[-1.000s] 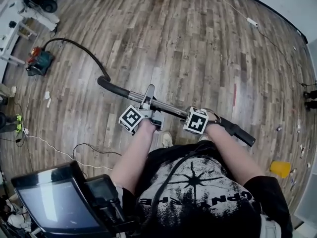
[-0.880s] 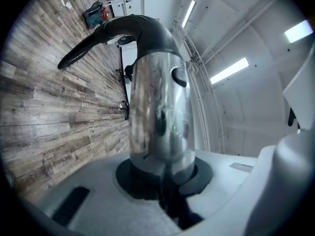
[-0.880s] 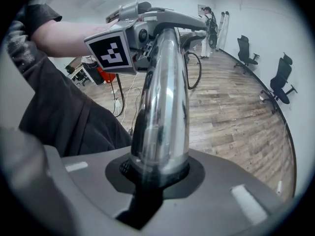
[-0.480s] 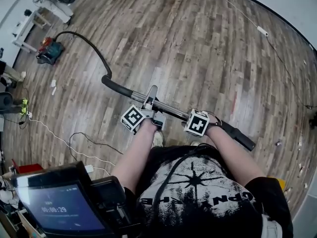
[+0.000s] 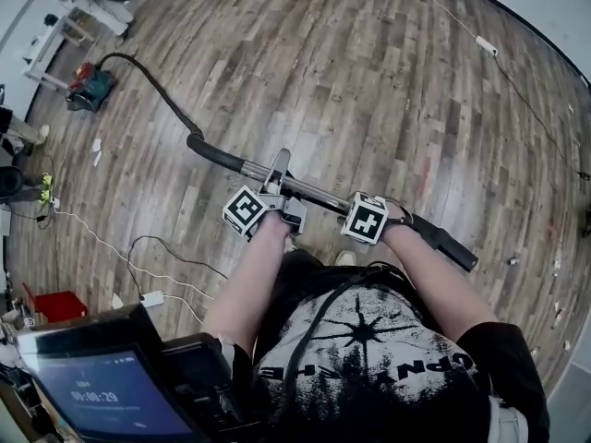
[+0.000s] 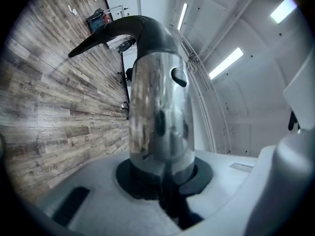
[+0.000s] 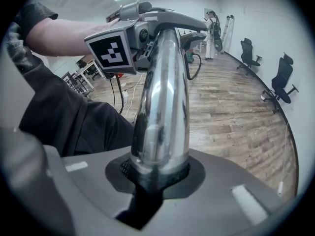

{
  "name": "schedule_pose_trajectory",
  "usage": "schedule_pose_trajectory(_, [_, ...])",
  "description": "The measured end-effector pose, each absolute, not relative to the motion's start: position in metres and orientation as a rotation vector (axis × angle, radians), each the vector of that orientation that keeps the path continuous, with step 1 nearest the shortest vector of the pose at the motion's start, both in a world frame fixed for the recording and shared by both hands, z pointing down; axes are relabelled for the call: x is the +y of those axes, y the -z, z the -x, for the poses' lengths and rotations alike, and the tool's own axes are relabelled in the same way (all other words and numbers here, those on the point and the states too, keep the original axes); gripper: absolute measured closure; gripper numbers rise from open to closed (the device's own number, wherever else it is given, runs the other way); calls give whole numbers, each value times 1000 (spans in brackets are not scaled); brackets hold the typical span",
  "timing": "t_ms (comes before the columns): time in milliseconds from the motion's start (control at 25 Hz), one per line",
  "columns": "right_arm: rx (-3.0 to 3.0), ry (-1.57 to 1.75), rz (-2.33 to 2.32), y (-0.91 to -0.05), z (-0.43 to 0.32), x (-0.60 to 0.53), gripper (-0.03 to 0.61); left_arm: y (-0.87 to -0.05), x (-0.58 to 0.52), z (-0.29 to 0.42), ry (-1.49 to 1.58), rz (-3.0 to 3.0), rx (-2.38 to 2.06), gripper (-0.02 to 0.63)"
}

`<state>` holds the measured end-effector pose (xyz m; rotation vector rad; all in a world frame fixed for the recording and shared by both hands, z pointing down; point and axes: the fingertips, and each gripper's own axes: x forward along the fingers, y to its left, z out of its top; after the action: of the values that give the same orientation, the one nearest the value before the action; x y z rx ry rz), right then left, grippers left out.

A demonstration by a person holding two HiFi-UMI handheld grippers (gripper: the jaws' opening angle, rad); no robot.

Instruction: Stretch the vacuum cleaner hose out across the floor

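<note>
The black hose (image 5: 152,86) lies on the wood floor (image 5: 388,81). It starts at the vacuum cleaner (image 5: 90,89), far out at ten o'clock in the head view, and curves in toward the middle. There it joins a bent black handle (image 5: 208,150). The handle goes into a shiny metal pipe (image 5: 319,194). The pipe is held up in front of the person and slants from ten o'clock to four o'clock. At the four o'clock end is a black end piece (image 5: 448,247).

The left tool (image 6: 165,181) is squeezed tight on the metal pipe, close to the bent handle. Its two jaws press on the pipe from both sides. The right tool (image 7: 158,175) is squeezed tight on the same pipe, closer to the black end piece. A short bare bit of pipe shows between the two tools.

A thin white cord (image 5: 102,247) runs over the floor at eight o'clock. A red box (image 5: 55,305) sits past it, near the edge. A dark screen (image 5: 102,400) is at seven o'clock. A white power strip (image 5: 487,46) lies at one o'clock.
</note>
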<state>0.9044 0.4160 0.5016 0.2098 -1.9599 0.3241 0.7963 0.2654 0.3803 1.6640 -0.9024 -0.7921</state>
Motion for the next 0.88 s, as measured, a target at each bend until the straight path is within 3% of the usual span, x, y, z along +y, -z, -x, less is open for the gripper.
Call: schedule_pose_trajectory(880, [-1829, -571, -369, -562, -919, 386, 506, -474, 204, -841, 630, -1526, -673, 565])
